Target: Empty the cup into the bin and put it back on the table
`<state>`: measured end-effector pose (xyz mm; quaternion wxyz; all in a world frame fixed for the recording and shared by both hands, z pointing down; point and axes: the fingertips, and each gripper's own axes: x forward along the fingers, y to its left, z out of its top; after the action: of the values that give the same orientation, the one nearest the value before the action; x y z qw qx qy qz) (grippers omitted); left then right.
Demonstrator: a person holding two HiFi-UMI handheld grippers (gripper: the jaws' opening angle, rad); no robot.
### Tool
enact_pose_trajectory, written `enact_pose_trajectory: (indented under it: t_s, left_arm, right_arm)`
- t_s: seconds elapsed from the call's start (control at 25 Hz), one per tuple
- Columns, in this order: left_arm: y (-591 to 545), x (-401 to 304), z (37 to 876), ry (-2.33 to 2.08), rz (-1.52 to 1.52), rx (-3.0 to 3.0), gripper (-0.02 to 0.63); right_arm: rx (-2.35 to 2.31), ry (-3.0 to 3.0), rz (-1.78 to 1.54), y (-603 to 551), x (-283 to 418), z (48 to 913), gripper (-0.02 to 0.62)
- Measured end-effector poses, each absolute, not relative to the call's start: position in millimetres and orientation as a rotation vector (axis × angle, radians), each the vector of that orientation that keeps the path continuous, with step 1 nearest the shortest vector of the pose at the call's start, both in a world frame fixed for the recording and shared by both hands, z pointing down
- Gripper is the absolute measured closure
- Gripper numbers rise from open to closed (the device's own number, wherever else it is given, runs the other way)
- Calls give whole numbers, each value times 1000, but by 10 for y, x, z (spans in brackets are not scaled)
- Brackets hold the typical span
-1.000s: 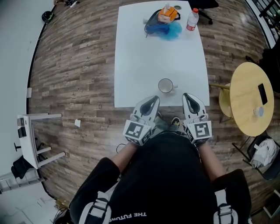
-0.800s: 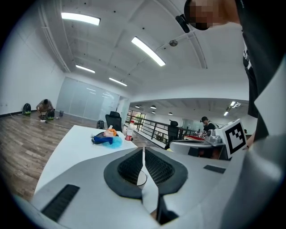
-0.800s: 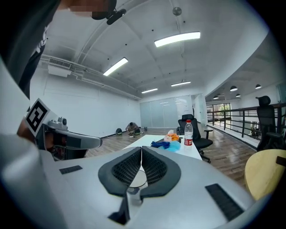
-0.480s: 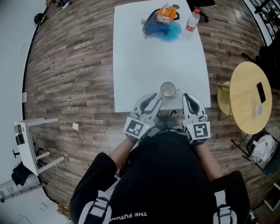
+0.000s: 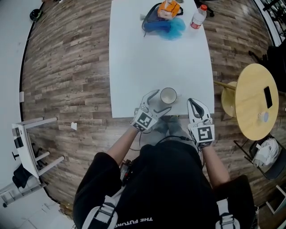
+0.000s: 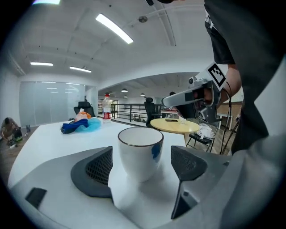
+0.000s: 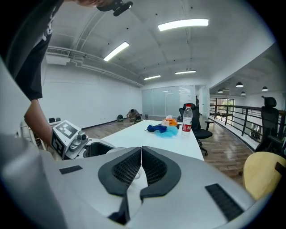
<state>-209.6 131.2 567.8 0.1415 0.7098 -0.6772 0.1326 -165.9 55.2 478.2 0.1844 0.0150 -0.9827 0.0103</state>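
A white cup (image 5: 168, 95) with a dark rim stands upright near the front edge of the white table (image 5: 134, 67). My left gripper (image 5: 161, 101) reaches over that edge, its jaws having just been opening. They now stand wide on either side of the cup (image 6: 140, 152), and the pads (image 6: 97, 167) do not touch it. In its own view the left gripper (image 6: 143, 164) shows a gap on both sides of the cup. To the cup's right, at the table edge, my right gripper (image 5: 195, 105) is shut and empty; its jaws (image 7: 141, 166) meet.
At the table's far end lie a blue cloth (image 5: 166, 26) with an orange thing (image 5: 169, 8) and a water bottle (image 5: 198, 16). A round yellow table (image 5: 260, 100) carrying a phone stands to the right. A white stand (image 5: 27, 142) is on the wooden floor at left.
The left gripper has dropped forward to the table edge and opened round the cup. The right gripper has come slightly forward and stays shut.
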Motion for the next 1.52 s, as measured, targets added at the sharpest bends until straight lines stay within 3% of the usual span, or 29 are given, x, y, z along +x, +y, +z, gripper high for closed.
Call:
enact_pose_trajectory:
  t_s: [1.16, 1.52]
  left_arm:
    - [809, -2080, 5875, -1698, 286, 2231, 210]
    - [786, -2092, 5381, -1691, 133, 2224, 210]
  right_arm:
    - [-50, -2617, -23, 462, -1787, 5459, 577]
    - [-91, -2671, -29, 522, -1879, 5238, 575]
